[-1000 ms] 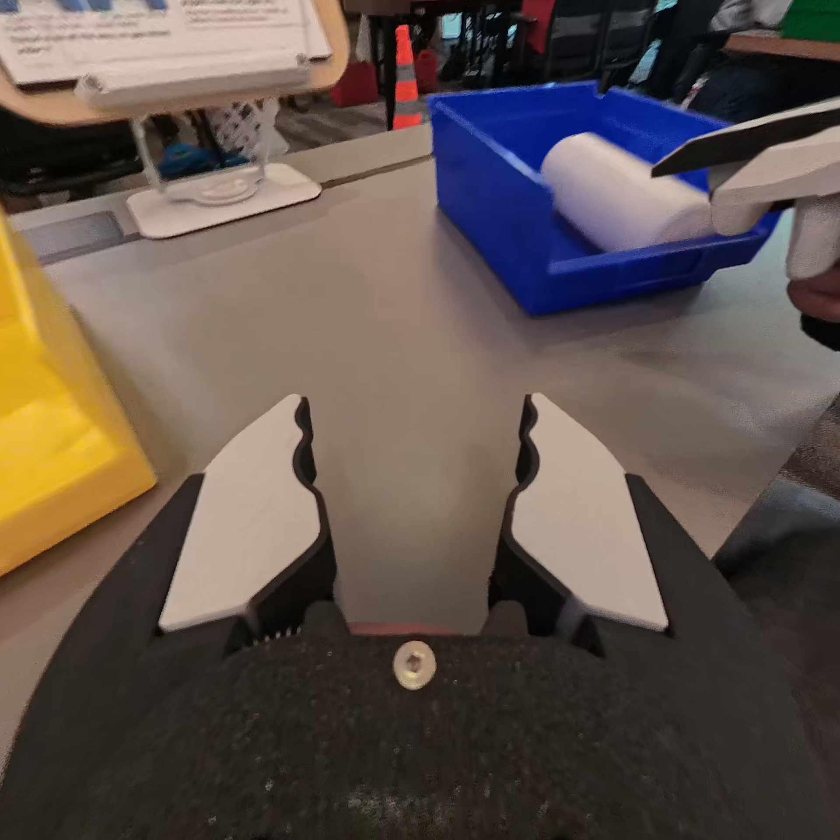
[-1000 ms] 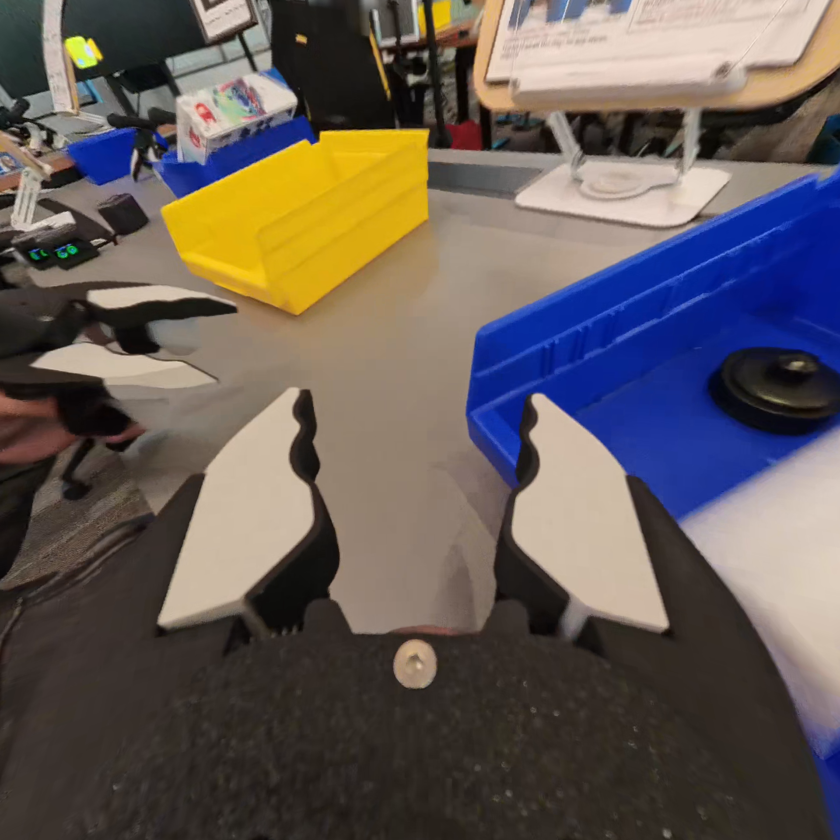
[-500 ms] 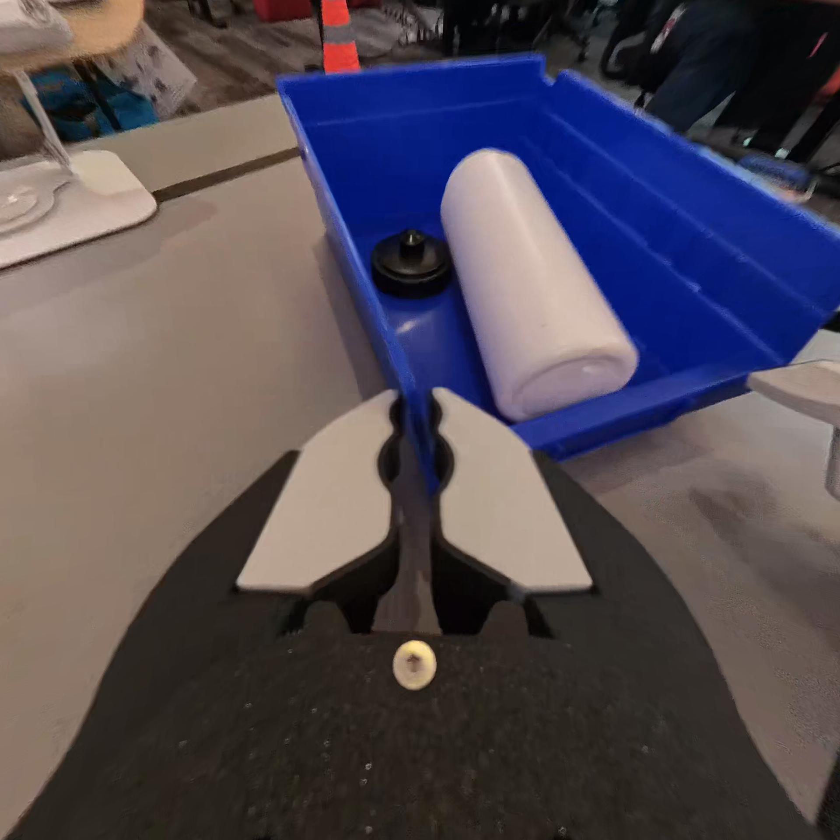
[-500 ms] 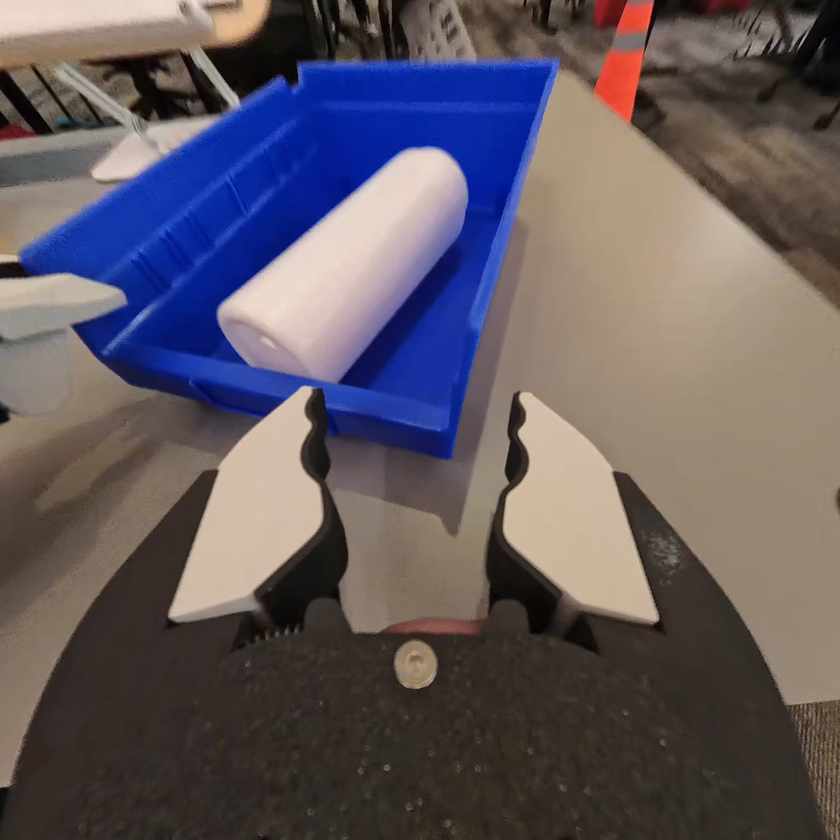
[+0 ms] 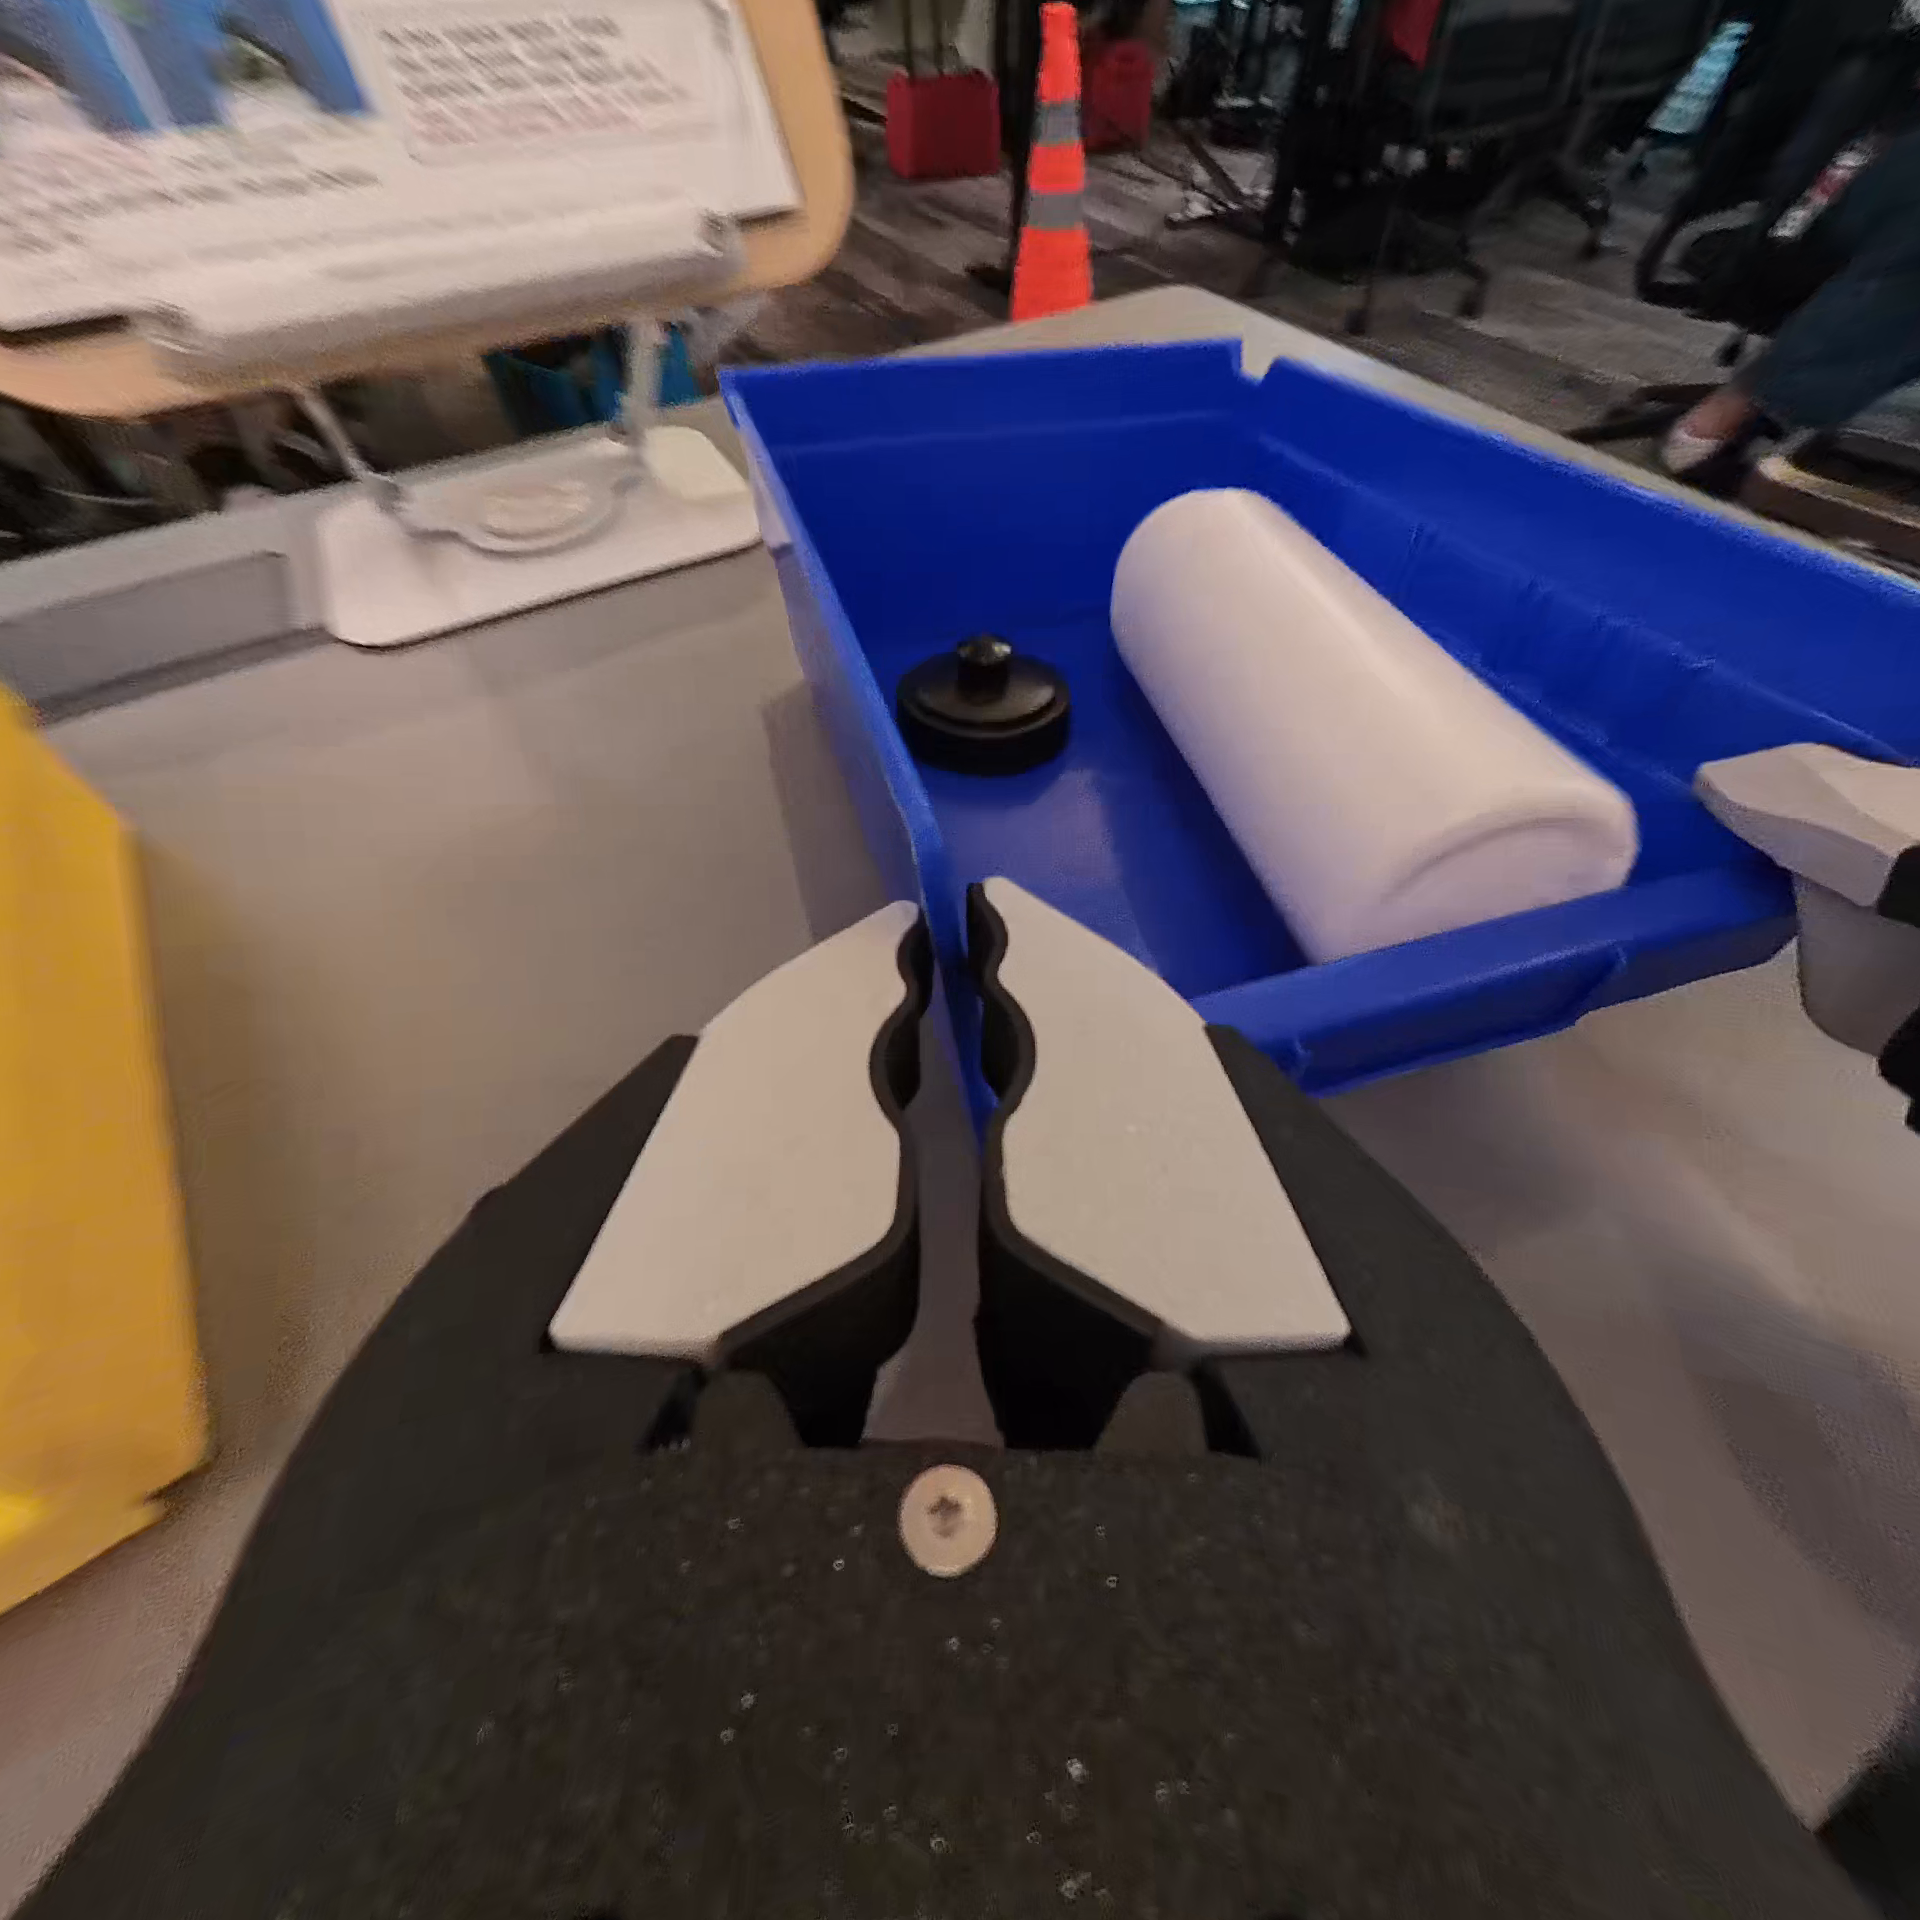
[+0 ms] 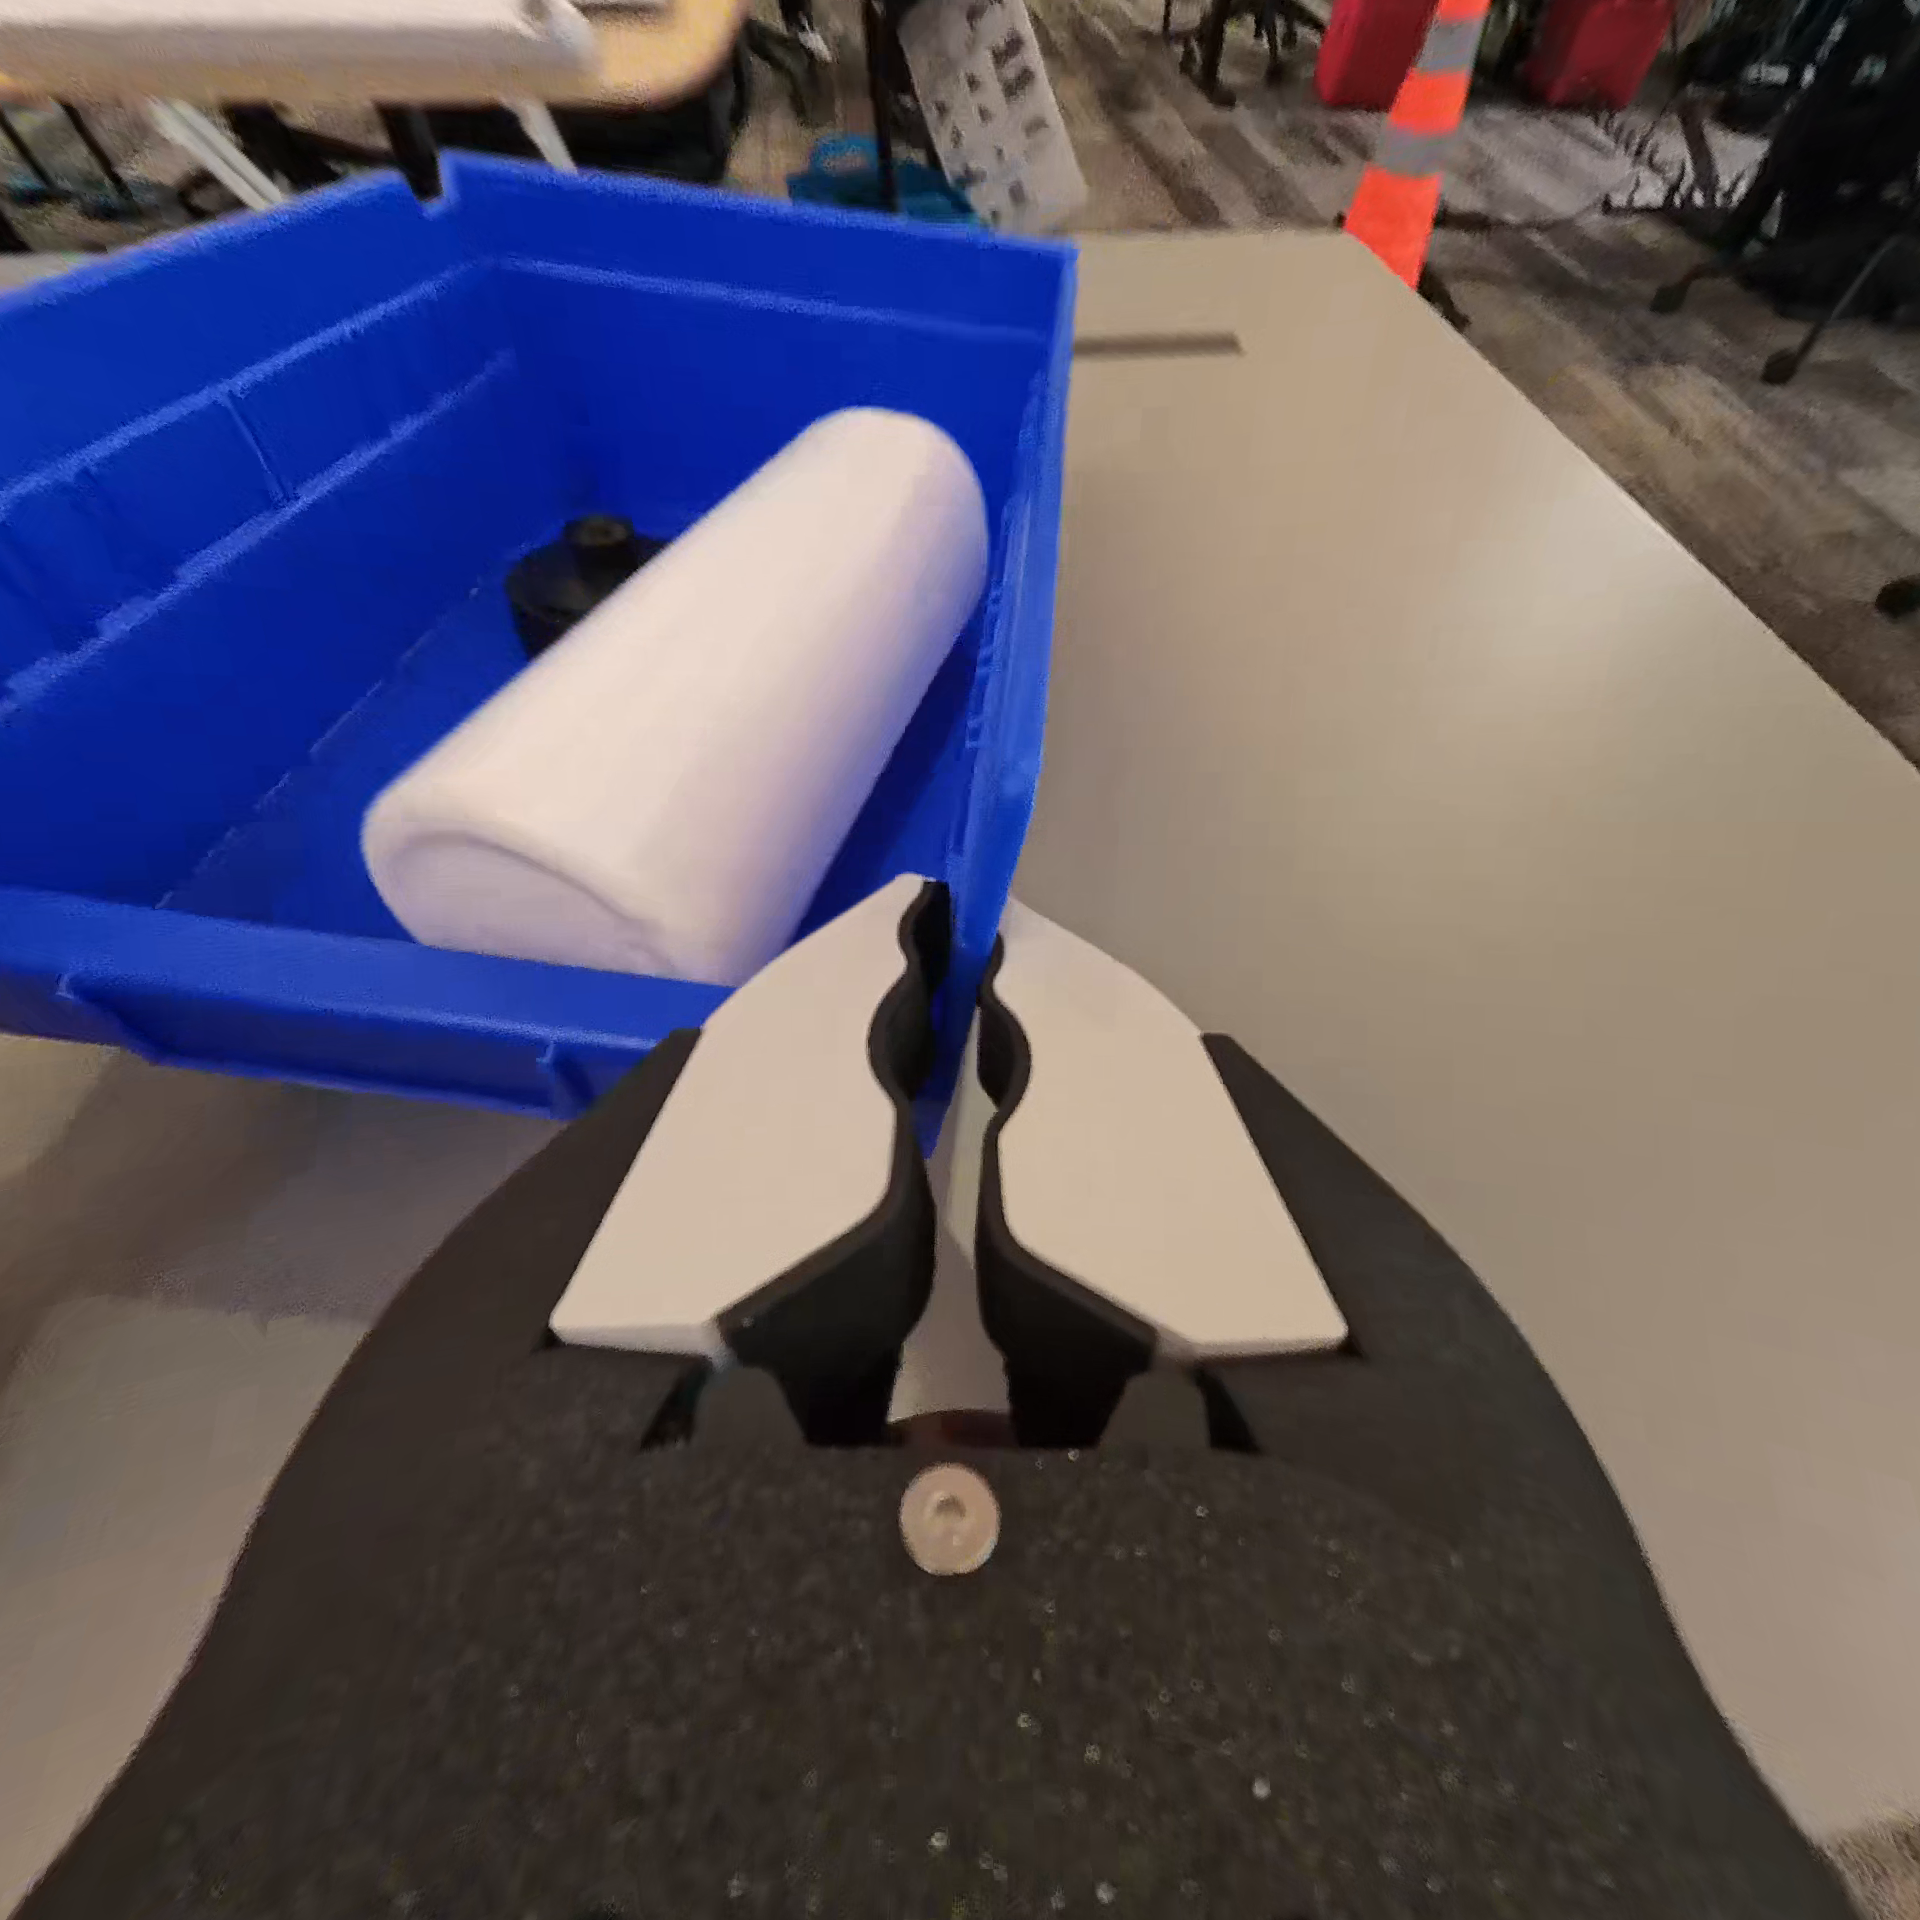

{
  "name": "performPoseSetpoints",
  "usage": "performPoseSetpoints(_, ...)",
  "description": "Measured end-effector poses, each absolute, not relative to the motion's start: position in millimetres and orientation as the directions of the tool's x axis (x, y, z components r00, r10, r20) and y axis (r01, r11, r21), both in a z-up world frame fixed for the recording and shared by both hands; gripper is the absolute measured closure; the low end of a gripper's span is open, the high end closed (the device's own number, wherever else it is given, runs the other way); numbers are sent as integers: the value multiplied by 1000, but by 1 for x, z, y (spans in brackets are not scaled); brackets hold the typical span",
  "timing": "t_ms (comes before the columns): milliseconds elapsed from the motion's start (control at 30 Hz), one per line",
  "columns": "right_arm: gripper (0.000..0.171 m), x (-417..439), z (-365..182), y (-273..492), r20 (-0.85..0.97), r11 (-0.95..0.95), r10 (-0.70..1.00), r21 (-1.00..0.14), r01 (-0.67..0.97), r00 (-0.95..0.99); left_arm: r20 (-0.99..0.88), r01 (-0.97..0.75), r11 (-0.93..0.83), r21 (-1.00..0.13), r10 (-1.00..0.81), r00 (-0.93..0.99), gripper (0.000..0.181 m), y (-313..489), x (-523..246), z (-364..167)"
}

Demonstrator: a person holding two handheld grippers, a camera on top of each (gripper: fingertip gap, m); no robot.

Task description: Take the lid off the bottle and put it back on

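Left wrist view: the left hand-held gripper (image 5: pixel 943 925) is pinching the near-left corner wall of the blue plastic bin (image 5: pixel 1392 1013), jaws nearly closed on it. A white cylindrical bottle (image 5: pixel 1340 717) is lying on its side inside the bin, and a round black knobbed lid (image 5: pixel 983 709) is sitting apart beside it, already off. The bin is resting on the grey counter (image 5: pixel 499 831), a yellow plastic bin (image 5: pixel 73 1195) at left.

Right wrist view: the right hand-held gripper (image 6: pixel 961 914) is clamping the bin's near-right corner wall in the same way. The bottle (image 6: pixel 686 686) is lying diagonally, half hiding the lid (image 6: pixel 566 582).

Risk: if the bin is tilting or jerking under either grip, the bottle is likely rolling onto the lid or out of easy reach.
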State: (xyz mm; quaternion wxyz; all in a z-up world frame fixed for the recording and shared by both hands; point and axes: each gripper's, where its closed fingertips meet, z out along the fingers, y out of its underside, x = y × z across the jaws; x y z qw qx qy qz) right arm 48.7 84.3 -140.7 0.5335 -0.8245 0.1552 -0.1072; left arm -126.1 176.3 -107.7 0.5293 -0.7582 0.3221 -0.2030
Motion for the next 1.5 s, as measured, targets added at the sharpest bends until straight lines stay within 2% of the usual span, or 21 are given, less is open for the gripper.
performPoseSetpoints(267, 169, -40, -105, 160, 23, -246, -208, -969, -30, 978, -29, -172, -221, -960, -532, 846, 176, 210, -231, -95)
performPoseSetpoints(400, 168, -67, -121, 183, 25, -277, -145, -961, -16, 989, -37, -177, -231, -957, -506, 861, 177, 231, -254, -108)
performPoseSetpoints(567, 167, -79, -141, 192, 116, -312, -90, -947, 82, 989, 88, -118, -378, -918, -486, 870, 175, 234, -264, -137)
performPoseSetpoints(600, 167, -79, -151, 193, 114, -345, -73, -935, 82, 991, 105, -129, -417, -900, -494, 863, 170, 231, -262, -145)
performPoseSetpoints(667, 164, -83, -170, 190, 83, -443, 1, -893, 75, 997, 168, -115, -460, -880, -528, 832, 141, 222, -253, -149)
performPoseSetpoints(733, 144, -87, -170, 184, 48, -436, 77, -897, 78, 996, 179, -93, -445, -890, -531, 828, 125, 215, -257, -141)
performPoseSetpoints(833, 131, -85, -167, 161, 56, -438, 151, -891, 118, 987, 171, -43, -367, -929, -530, 831, 114, 199, -283, -116)
performPoseSetpoints(900, 129, -89, -163, 147, 12, -442, 199, -891, 101, 980, 174, 6, -319, -948, -499, 849, 112, 188, -317, -99)
performPoseSetpoints(1000, 128, -105, -153, 134, -36, -404, 296, -910, 91, 954, 139, 40, -280, -959, -343, 929, 114, 191, -401, -90)
performPoseSetpoints(1067, 128, -114, -152, 134, -33, -398, 315, -912, 100, 948, 126, 39, -328, -944, -250, 960, 111, 207, -456, -101)
performPoseSetpoints(1167, 131, -136, -148, 132, -33, -376, 356, -920, 111, 934, 152, 20, -482, -876, -237, 959, 93, 238, -495, -127)
performPoseSetpoints(1300, 132, -180, -143, 118, 20, -320, 447, -930, 180, 894, 91, -56, -507, -860, -259, 962, 93, 285, -502, -141)
performPoseSetpoints(1367, 131, -204, -148, 108, 17, -323, 501, -924, 205, 865, 100, -63, -511, -857, -285, 953, 100, 306, -493, -143)
performPoseSetpoints(1400, 131, -216, -153, 103, -2, -338, 528, -918, 207, 849, 98, -73, -518, -852, -296, 950, 111, 314, -488, -145)
performPoseSetpoints(1500, 130, -245, -166, 90, -87, -400, 580, -896, 190, 810, 86, -100, -563, -820, -294, 952, 161, 326, -482, -158)
